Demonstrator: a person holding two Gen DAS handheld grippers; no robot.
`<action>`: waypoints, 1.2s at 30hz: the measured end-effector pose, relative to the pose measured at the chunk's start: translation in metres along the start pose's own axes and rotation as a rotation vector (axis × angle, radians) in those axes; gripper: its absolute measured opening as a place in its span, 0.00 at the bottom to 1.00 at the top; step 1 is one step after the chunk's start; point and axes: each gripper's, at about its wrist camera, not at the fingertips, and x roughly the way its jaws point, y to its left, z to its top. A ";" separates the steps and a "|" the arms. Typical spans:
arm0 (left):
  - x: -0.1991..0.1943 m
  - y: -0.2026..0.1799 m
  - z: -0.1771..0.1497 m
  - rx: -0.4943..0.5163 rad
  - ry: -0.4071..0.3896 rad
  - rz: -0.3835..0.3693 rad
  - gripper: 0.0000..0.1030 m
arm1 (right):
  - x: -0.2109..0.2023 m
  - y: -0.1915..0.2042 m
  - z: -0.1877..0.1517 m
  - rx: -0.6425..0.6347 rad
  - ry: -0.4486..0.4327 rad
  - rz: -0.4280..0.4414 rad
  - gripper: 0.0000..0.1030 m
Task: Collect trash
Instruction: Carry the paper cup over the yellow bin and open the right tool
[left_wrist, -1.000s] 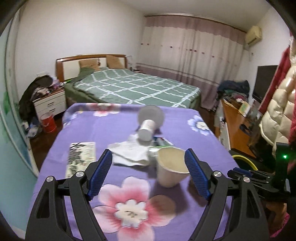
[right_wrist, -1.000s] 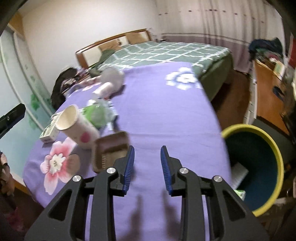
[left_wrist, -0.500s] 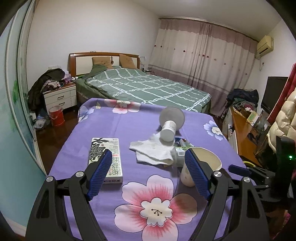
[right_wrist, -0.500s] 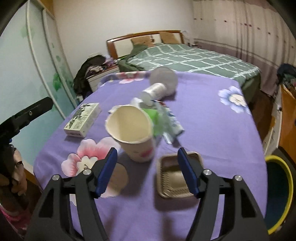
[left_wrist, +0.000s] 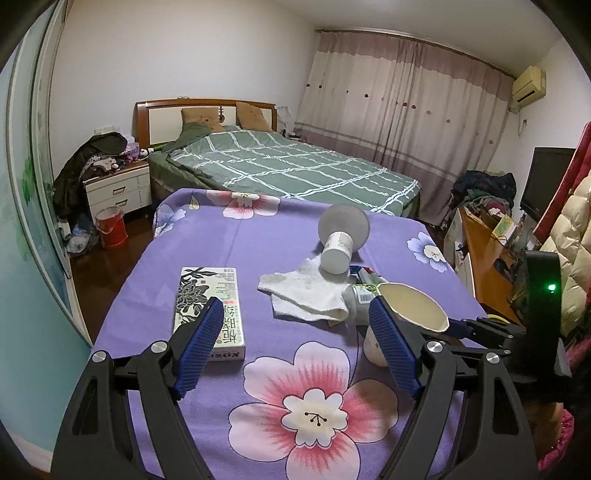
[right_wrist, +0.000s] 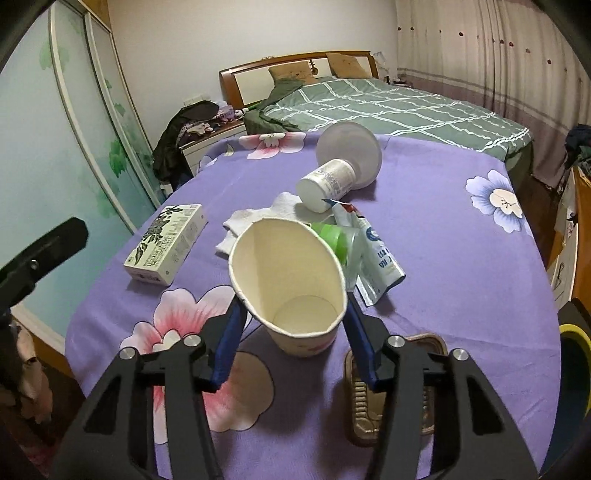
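Observation:
A cream paper cup (right_wrist: 288, 266) stands tilted on the purple flowered tablecloth (right_wrist: 461, 258). My right gripper (right_wrist: 291, 306) has it between its blue pads. The jaws are closing, and both pads touch the cup's sides below the rim. In the left wrist view the cup (left_wrist: 410, 310) sits just right of my left gripper (left_wrist: 293, 314), which is open and empty above the cloth. Behind the cup lie a crumpled white tissue (right_wrist: 258, 218), a green-capped plastic piece (right_wrist: 332, 236), a white-and-blue wrapper (right_wrist: 380, 258) and a toppled white tub (right_wrist: 328, 181).
A printed carton (left_wrist: 207, 291) lies left of the tissue. A brown plastic tray (right_wrist: 360, 417) sits under my right finger. A yellow-rimmed bin (right_wrist: 572, 350) stands off the table's right edge. Bed (left_wrist: 288, 166), nightstand and a cluttered desk surround the table.
The right gripper swung left from beside the bin to the paper cup, opened wide, then narrowed around it. The left gripper's view shifted only slightly.

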 end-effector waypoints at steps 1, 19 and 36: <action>0.000 -0.001 -0.001 0.003 0.002 -0.001 0.77 | -0.003 0.000 0.000 0.006 -0.003 0.013 0.47; 0.007 -0.034 -0.005 0.063 0.028 -0.046 0.77 | -0.095 -0.049 -0.018 0.113 -0.140 -0.039 0.47; 0.042 -0.118 -0.022 0.206 0.137 -0.172 0.78 | -0.155 -0.208 -0.103 0.442 -0.145 -0.428 0.48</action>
